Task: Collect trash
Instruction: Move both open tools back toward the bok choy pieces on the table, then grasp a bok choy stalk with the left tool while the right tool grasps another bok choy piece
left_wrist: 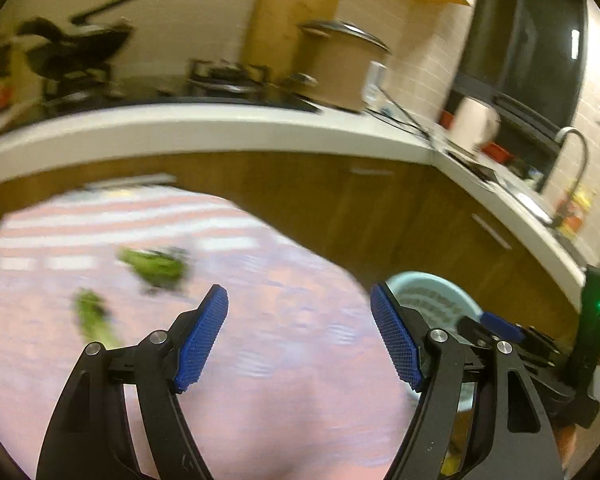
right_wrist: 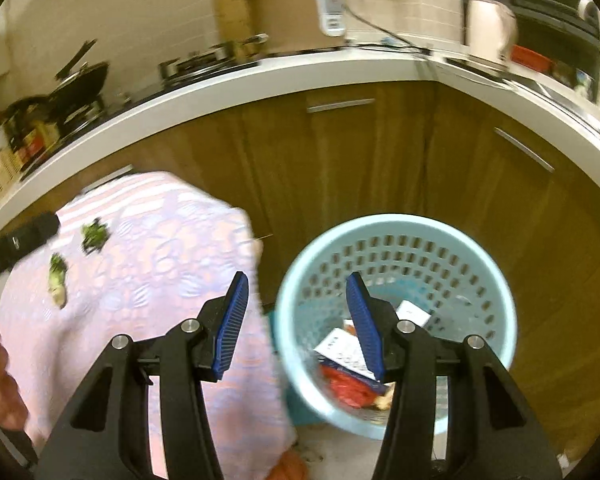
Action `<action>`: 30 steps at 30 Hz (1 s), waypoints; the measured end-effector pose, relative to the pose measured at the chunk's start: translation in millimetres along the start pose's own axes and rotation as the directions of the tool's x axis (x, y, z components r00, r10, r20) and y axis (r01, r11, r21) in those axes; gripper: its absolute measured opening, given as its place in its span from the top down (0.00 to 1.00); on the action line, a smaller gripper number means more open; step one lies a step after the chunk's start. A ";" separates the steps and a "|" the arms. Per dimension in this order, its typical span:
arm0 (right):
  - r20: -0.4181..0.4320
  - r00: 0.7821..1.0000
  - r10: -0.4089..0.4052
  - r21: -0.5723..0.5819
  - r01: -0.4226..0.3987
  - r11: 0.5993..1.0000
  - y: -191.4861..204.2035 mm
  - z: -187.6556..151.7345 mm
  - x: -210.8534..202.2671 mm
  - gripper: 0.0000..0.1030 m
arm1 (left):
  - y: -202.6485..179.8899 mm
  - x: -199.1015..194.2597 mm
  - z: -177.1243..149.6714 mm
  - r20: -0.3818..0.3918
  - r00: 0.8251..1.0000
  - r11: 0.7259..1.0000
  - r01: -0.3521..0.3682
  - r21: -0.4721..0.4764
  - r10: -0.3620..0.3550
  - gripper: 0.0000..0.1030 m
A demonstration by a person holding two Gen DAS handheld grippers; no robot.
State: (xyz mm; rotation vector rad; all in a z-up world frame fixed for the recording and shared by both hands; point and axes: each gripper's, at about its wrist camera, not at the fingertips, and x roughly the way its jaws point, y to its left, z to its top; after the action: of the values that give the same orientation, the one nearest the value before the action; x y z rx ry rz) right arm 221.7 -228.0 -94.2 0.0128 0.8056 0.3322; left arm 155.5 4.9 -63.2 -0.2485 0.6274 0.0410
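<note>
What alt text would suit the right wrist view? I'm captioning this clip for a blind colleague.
The right gripper, open and empty, hangs above a light blue perforated basket holding paper and red wrappers on the floor. To its left, green vegetable scraps lie on a pink patterned tablecloth; wooden cabinets and a white counter stand behind.
</note>
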 end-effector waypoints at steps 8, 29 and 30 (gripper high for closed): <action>0.020 0.998 0.054 -0.092 -0.052 0.994 62.1 4.4 -0.3 0.54 | 73.5 -42.4 7.7 0.054 0.990 0.986 -0.123 -0.111 0.130 0.22; -0.046 0.989 0.140 -0.280 -0.148 0.949 162.0 35.9 40.2 0.54 | 111.7 47.0 -32.2 -0.260 0.920 0.921 -0.345 -0.181 0.294 0.69; -0.048 0.988 0.147 -0.287 -0.155 0.946 165.8 36.8 42.6 0.54 | 113.3 46.8 -30.7 -0.258 0.926 0.928 -0.327 -0.179 0.276 0.73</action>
State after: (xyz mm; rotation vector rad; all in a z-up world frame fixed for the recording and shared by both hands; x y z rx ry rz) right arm 227.6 -54.0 -76.0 -0.2061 0.7773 0.5948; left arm 162.9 105.5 -139.2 -0.3714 0.8897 0.3879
